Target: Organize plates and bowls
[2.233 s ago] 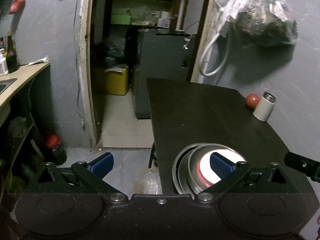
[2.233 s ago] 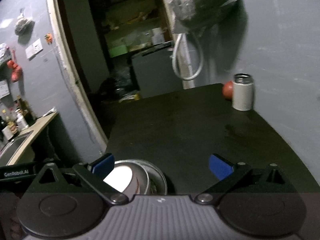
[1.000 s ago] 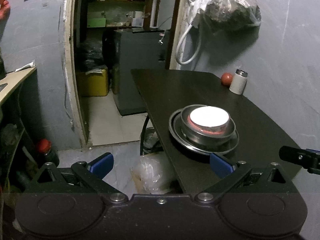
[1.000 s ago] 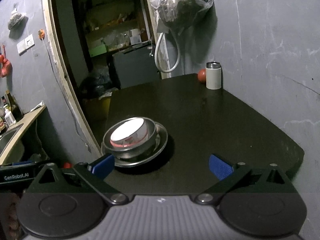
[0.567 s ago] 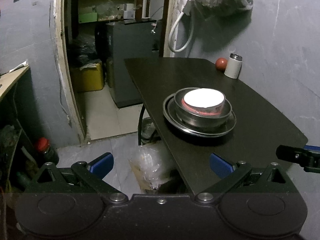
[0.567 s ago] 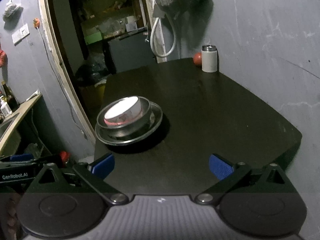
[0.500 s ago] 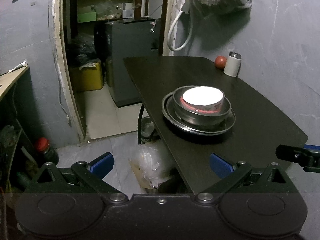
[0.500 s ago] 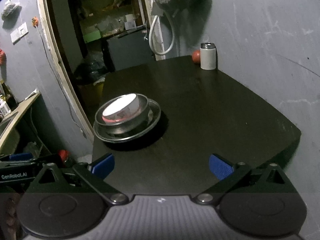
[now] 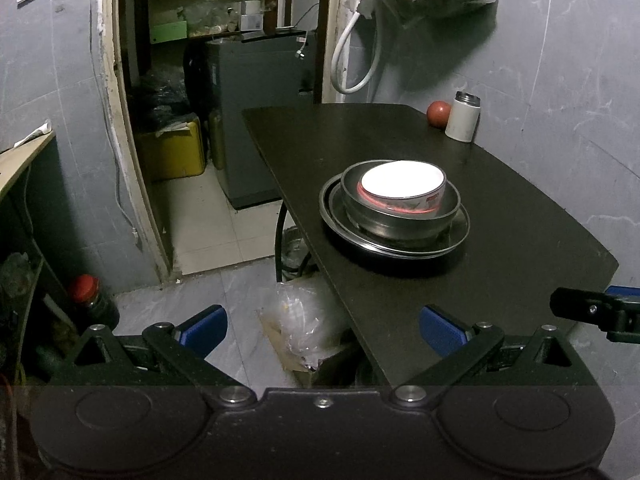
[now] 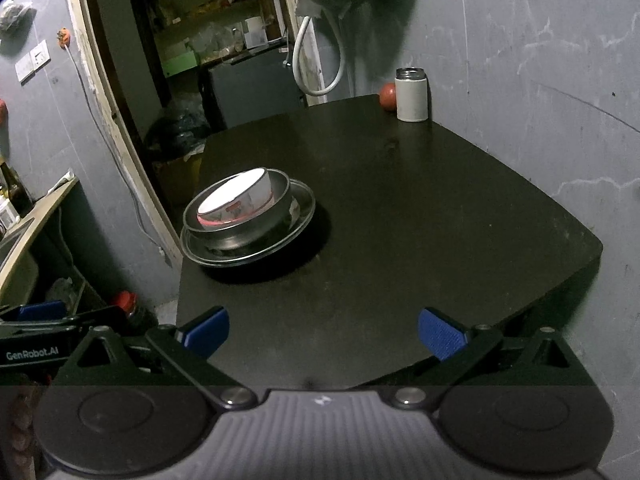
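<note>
Moved: both grippers pulled back from the table (image 9: 520,232).
Left gripper (image 9: 322,326): wide open, empty, low.
Right gripper (image 10: 323,332): wide open, empty.
Bowls (image 9: 400,200): stacked on plate (image 9: 456,236), near table's left edge.

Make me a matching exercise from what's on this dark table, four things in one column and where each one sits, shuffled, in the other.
Things:
1. white bowl
2. steel bowl
3. steel plate
4. red ball

Places:
A. directly on the table, under the stack
B. far end of the table, beside the white canister
C. topmost, nested inside a metal bowl
D. on the plate, holding another bowl

Pairs: 1-C, 2-D, 3-A, 4-B
</note>
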Action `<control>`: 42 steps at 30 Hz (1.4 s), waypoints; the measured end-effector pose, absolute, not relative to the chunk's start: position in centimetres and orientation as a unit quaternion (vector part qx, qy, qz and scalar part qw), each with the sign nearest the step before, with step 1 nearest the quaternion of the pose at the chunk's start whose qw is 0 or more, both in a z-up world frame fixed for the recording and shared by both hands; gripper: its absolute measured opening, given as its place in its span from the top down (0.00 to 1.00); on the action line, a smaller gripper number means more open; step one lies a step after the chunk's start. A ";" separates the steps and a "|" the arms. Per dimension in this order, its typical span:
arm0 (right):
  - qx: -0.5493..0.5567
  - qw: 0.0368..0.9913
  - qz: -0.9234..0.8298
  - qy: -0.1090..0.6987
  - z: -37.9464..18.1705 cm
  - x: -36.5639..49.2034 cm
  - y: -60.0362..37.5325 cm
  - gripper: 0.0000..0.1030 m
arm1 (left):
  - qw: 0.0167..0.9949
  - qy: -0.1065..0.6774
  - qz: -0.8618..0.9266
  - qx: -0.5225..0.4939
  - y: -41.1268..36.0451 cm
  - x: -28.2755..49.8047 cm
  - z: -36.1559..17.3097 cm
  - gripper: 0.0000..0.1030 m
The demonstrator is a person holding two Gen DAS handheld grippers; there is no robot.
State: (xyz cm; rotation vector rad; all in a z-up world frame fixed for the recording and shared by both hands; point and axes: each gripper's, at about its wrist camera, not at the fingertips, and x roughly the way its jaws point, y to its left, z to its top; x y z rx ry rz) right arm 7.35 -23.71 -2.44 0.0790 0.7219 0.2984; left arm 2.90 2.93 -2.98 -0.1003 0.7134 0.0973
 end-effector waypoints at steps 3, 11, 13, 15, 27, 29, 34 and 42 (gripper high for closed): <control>0.038 0.924 0.145 0.352 -2.4 7.4 -23.7 0.00 | 0.935 0.349 0.048 -0.049 2.9 2.9 -3.0 0.01; 0.037 0.924 0.146 0.352 -2.5 7.5 -23.6 0.00 | 0.935 0.349 0.047 -0.049 3.0 2.9 -3.0 0.01; 0.036 0.924 0.147 0.352 -2.5 7.5 -23.6 0.00 | 0.935 0.349 0.047 -0.049 2.9 3.0 -3.0 0.01; 0.036 0.923 0.148 0.353 -2.6 7.5 -23.7 0.00 | 0.935 0.349 0.047 -0.049 3.0 2.9 -3.0 0.01; 0.037 0.924 0.147 0.352 -2.5 7.5 -23.8 0.00 | 0.931 0.358 0.053 -0.037 2.0 3.2 -3.1 0.01; 0.036 0.924 0.147 0.352 -2.5 7.6 -23.8 0.00 | 0.932 0.358 0.049 -0.038 1.9 3.2 -3.1 0.01; 0.036 0.923 0.147 0.352 -2.5 7.5 -23.8 0.00 | 0.930 0.362 0.041 -0.036 1.5 3.1 -3.2 0.01; 0.036 0.924 0.147 0.352 -2.5 7.5 -23.8 0.00 | 0.930 0.363 0.040 -0.035 1.2 3.1 -3.2 0.01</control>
